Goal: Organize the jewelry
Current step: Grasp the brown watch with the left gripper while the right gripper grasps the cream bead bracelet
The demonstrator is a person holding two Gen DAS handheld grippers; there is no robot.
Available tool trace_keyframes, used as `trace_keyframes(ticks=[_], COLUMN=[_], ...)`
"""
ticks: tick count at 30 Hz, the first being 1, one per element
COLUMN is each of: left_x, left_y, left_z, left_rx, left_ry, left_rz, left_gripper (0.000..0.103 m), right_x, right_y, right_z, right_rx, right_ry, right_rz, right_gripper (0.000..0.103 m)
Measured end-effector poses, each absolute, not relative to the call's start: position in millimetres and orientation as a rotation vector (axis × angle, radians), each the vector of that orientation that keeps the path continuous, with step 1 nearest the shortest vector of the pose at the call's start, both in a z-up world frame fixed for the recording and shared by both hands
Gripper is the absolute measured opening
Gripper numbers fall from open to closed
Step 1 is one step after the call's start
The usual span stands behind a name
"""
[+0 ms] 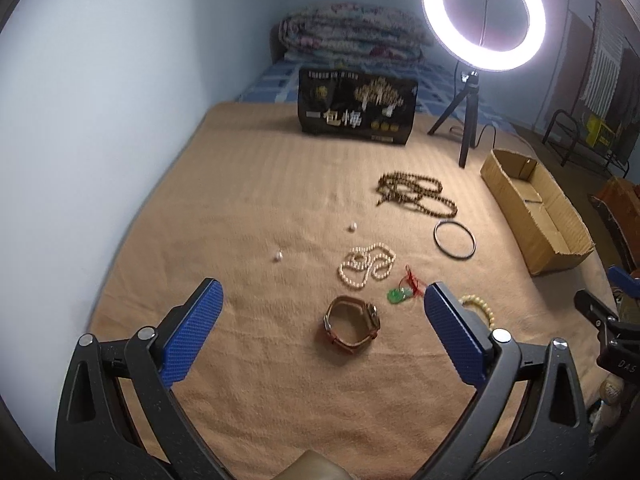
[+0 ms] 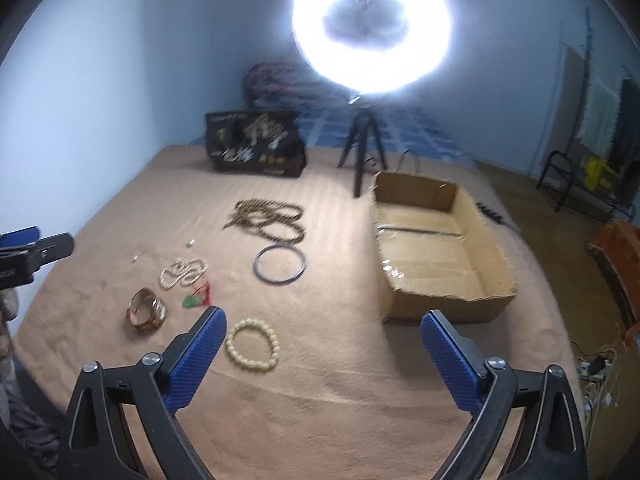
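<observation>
Brown-strapped watch (image 1: pixel 352 326) coiled upright; pearl necklace (image 1: pixel 367 265) heaped beyond.

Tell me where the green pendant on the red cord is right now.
The green pendant lies on the tan blanket, between the pearl necklace and the brown-strapped watch, just inside the left gripper's right finger in the left wrist view.

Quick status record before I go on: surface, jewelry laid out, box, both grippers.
surface: tan blanket
jewelry: watch, pearl necklace, green pendant, yellow bead bracelet, dark ring, brown bead strand
box: cardboard, open, no jewelry seen inside
left gripper: open, holding nothing, watch ahead
right gripper: open, holding nothing
</observation>
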State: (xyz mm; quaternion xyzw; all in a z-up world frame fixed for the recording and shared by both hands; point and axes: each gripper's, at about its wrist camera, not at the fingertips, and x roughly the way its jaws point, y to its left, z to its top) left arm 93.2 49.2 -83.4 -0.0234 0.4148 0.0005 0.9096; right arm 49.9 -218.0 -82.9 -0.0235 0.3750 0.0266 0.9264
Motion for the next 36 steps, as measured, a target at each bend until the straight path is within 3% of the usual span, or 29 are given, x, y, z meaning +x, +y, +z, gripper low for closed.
trace_keyframes(ticks=[12, 16, 20, 26, 36], left_x=[117, 124, 136, 151, 165], left_y=[61, 52, 54, 56, 61], left_z=[-153, -160, -172, -187, -213], left_rx=[-0.167, -0.12, -0.144, -0.169, -0.196], left_ry=[1.129, 1.147, 1.187, 1.229, 1.298], left_rz=[-0.021, -0.03, -0.027, -0.027, -0.013], left_gripper=[0.052, 0.05, 0.038, 0.037, 0.026], right_x=[92, 103, 114, 125, 142], right_y=[-201, -196, -198, -197, -185], right_z=[-146, -161, -176, -186, -198], right_rx=[-0.04, -0.065, -0.046, -0.048, -0.035], right_ry=[1.037, 1.085, 1.14, 1.172, 1.208], right_rz=[0.275, 0.284, 0.28, 0.286, 0.312], right_gripper=[0.06, 0.047, 0.039, 0.035, 0.03])
